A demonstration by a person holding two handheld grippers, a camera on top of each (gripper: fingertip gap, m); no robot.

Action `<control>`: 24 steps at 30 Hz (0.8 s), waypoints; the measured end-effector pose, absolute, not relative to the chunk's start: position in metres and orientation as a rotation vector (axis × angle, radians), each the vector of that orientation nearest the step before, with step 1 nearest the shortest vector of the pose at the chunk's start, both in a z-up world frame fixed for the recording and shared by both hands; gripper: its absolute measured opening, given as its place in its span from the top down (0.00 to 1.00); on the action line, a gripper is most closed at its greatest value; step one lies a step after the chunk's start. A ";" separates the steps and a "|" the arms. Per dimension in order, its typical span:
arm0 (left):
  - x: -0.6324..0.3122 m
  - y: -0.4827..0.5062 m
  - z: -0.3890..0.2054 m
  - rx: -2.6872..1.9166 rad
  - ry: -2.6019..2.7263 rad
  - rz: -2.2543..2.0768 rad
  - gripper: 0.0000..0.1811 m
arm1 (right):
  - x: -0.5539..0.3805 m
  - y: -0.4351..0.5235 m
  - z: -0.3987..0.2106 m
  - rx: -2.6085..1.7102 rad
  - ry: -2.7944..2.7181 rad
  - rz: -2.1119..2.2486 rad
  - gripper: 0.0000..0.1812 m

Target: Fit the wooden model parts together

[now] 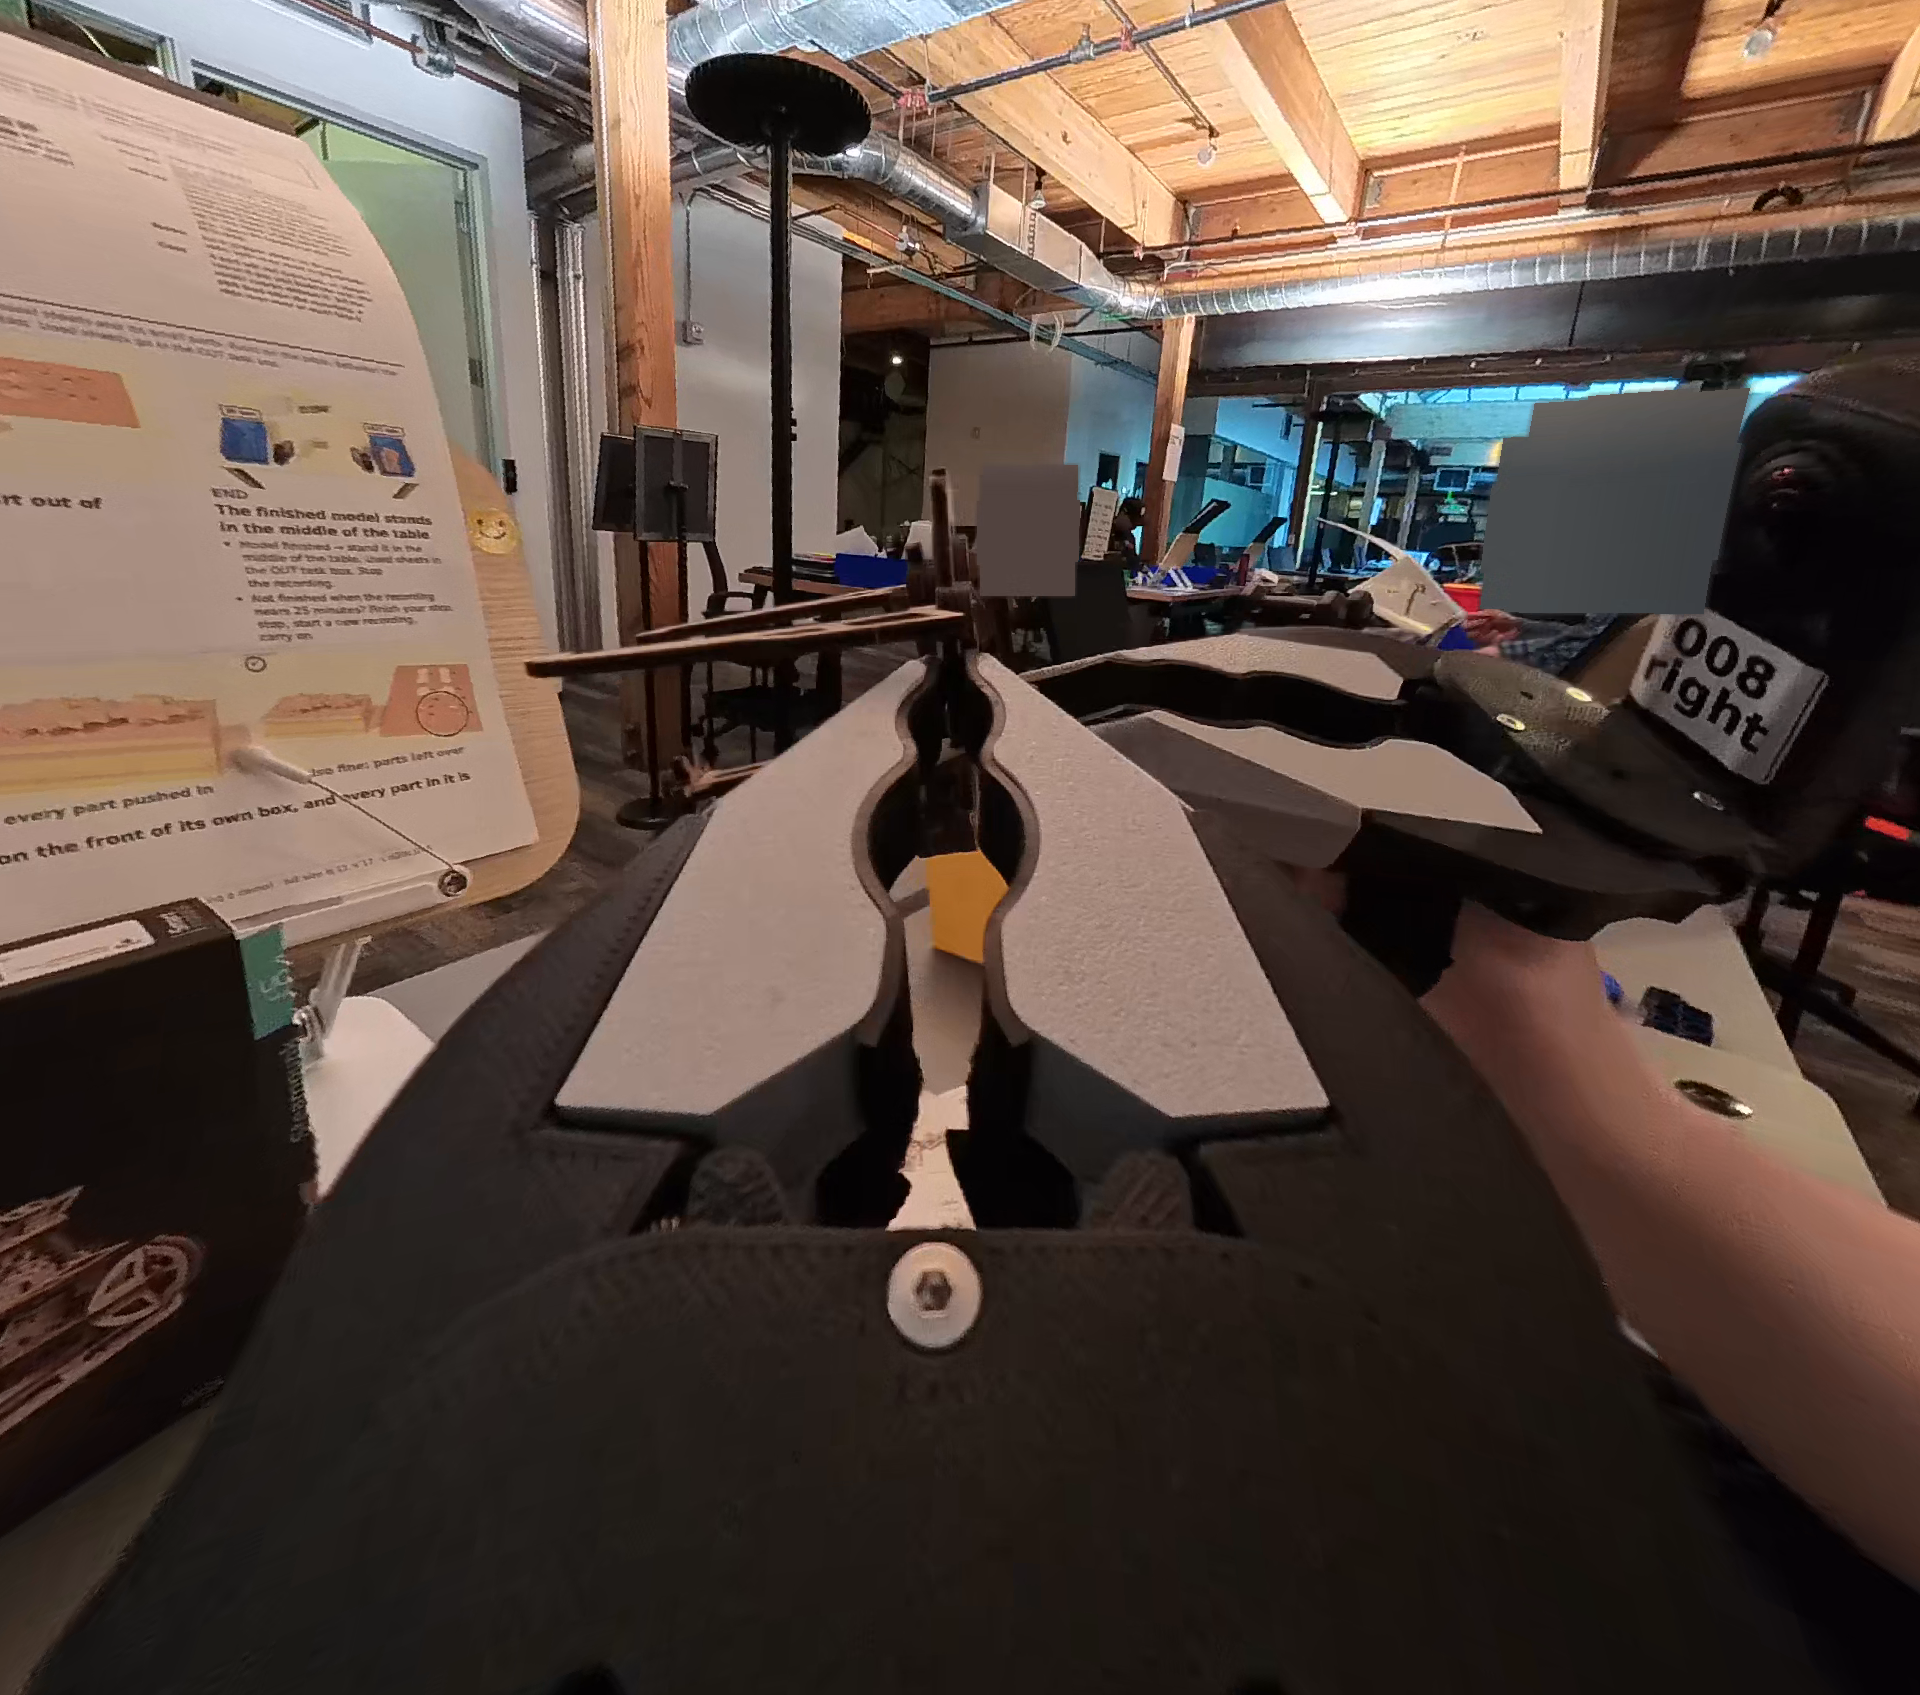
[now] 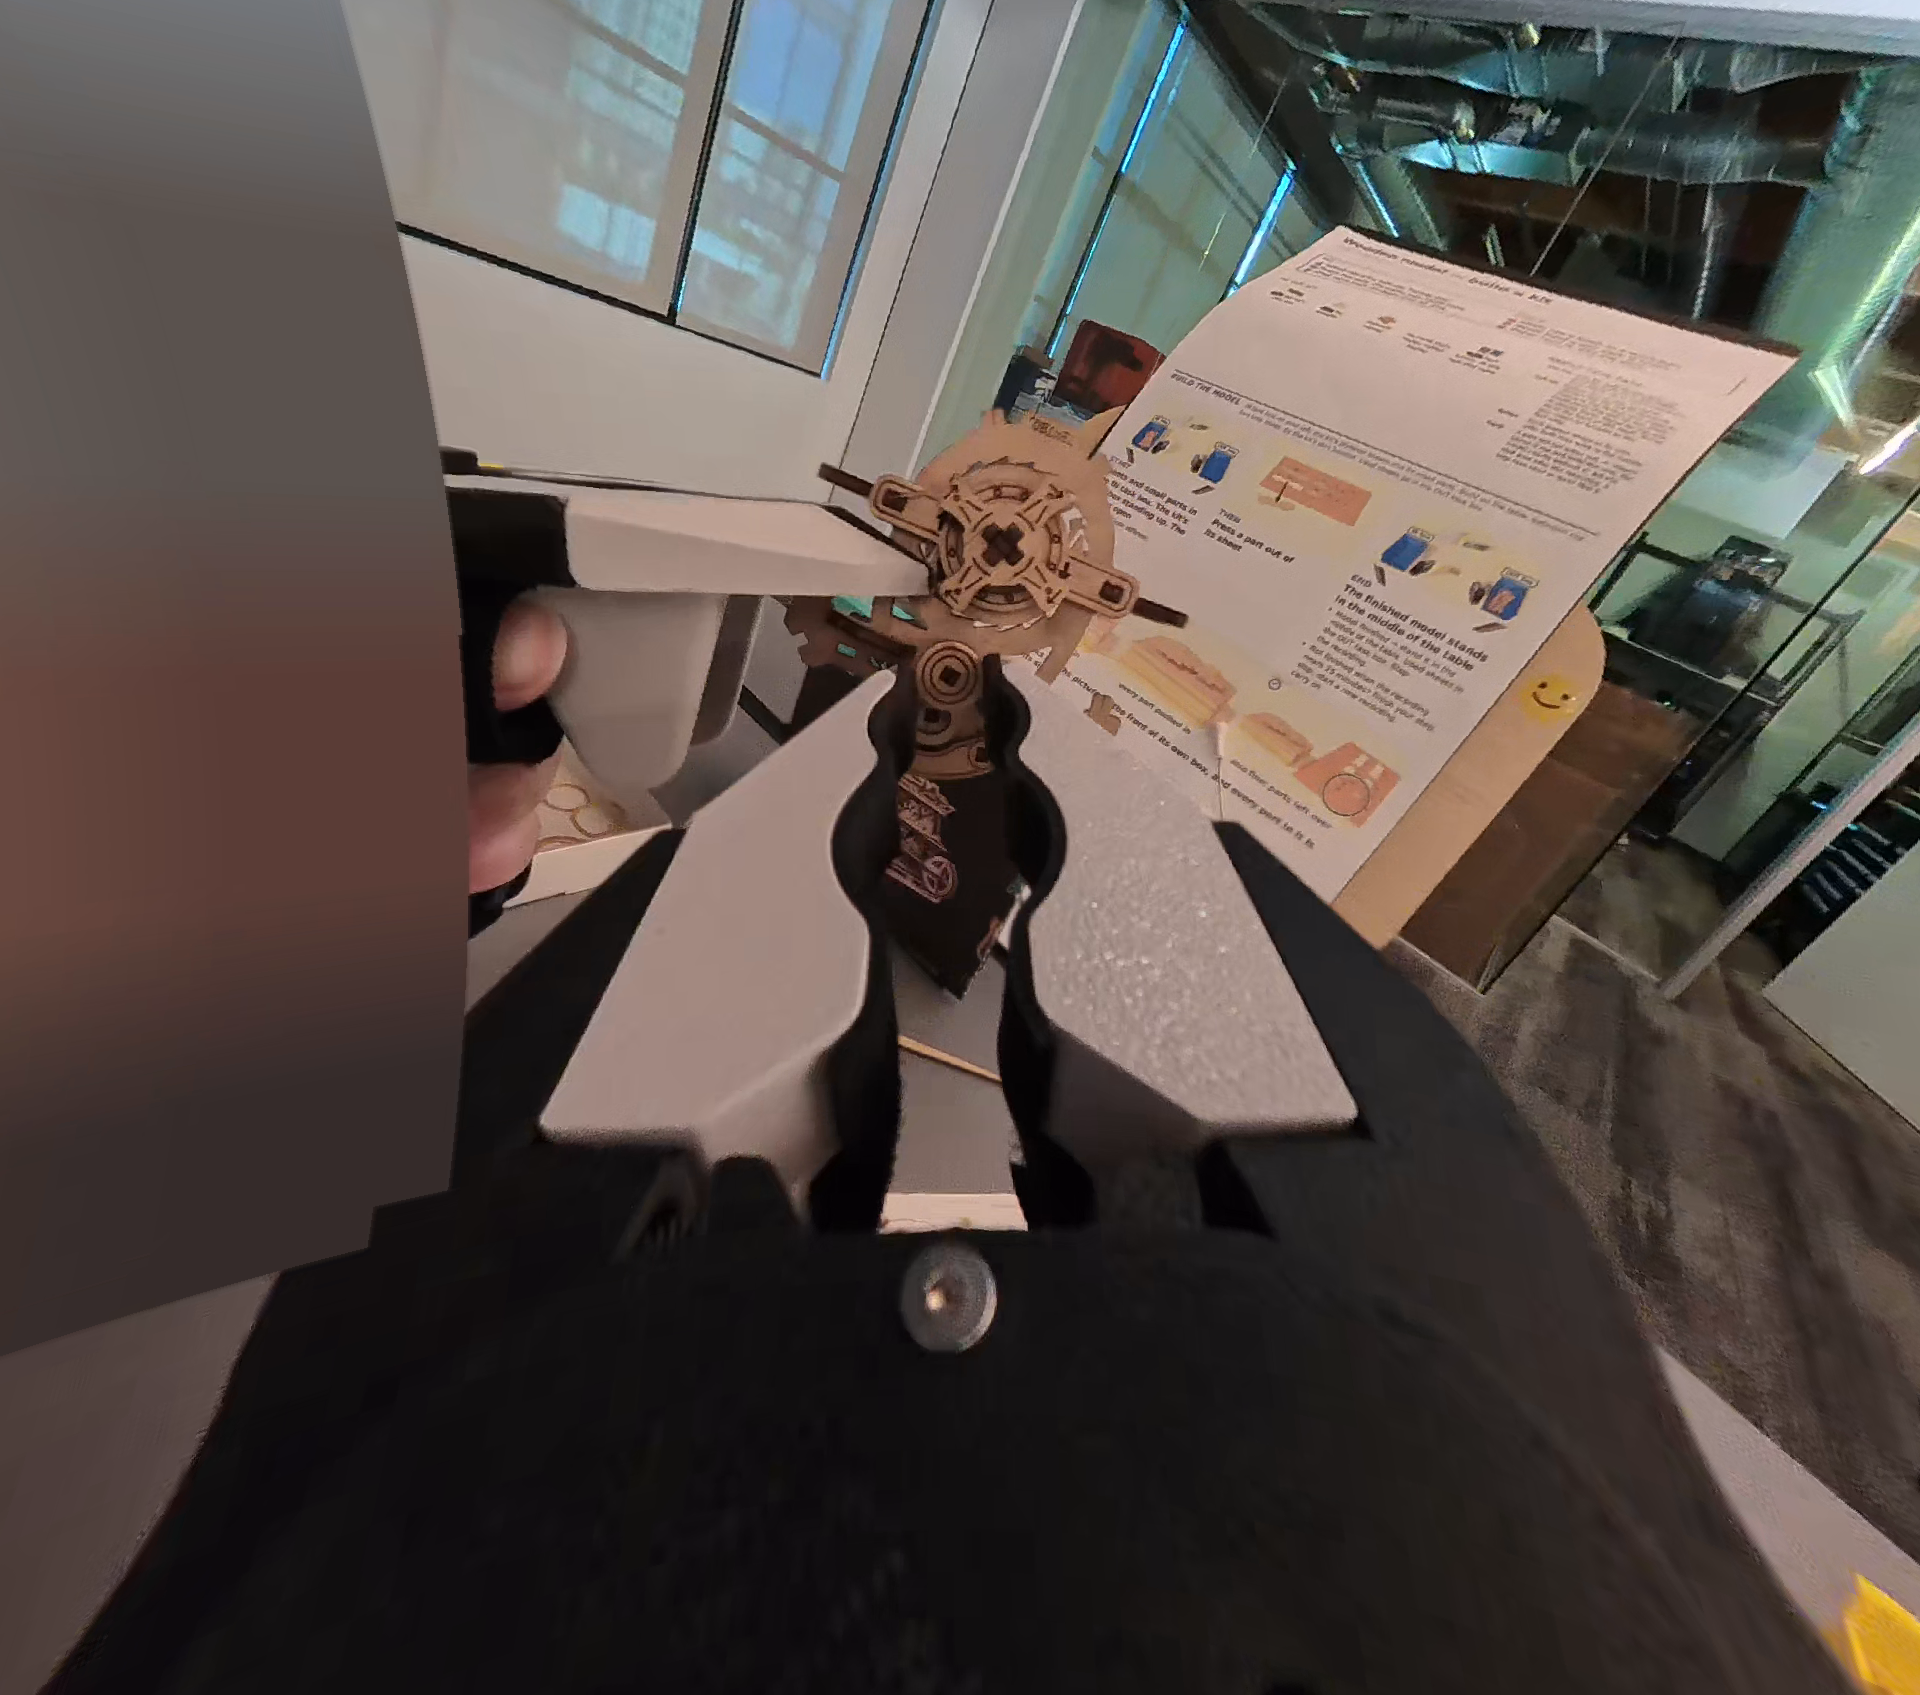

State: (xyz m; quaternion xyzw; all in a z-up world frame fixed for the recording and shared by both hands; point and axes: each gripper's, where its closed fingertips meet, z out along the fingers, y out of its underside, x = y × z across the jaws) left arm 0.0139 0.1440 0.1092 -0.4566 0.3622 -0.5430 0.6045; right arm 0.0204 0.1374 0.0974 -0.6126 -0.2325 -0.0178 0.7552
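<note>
Left claw (image 1: 951, 658): two pale grey, grainy-faced fingers (image 1: 748, 897) with wavy black inner edges, seated in a black textured printed body. One silver hex-socket screw (image 1: 933, 1294) sits on a washer at the body's centre. Right claw (image 2: 945, 679): same build, with grey fingers (image 2: 748, 939), black wavy pads, a black housing and one silver screw (image 2: 948, 1300). Seen from the left wrist view, its black shell carries a white printed label (image 1: 1720, 689) and small silver screws. Each hand (image 1: 1392, 918) wears a black fingerless glove (image 2: 499, 715).
</note>
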 end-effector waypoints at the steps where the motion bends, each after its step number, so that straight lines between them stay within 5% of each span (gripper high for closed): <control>1: 0.014 0.144 0.109 -1.054 0.848 -1.241 1.00 | 0.020 0.138 0.096 -1.336 -0.528 -0.055 0.94; 13: 0.027 0.132 0.096 -1.110 1.134 -1.248 1.00 | 0.029 0.124 0.083 -1.318 -0.910 -0.346 0.94; 24: 0.019 0.147 0.106 -1.087 0.987 -1.200 1.00 | 0.024 0.143 0.093 -1.348 -0.491 0.050 0.94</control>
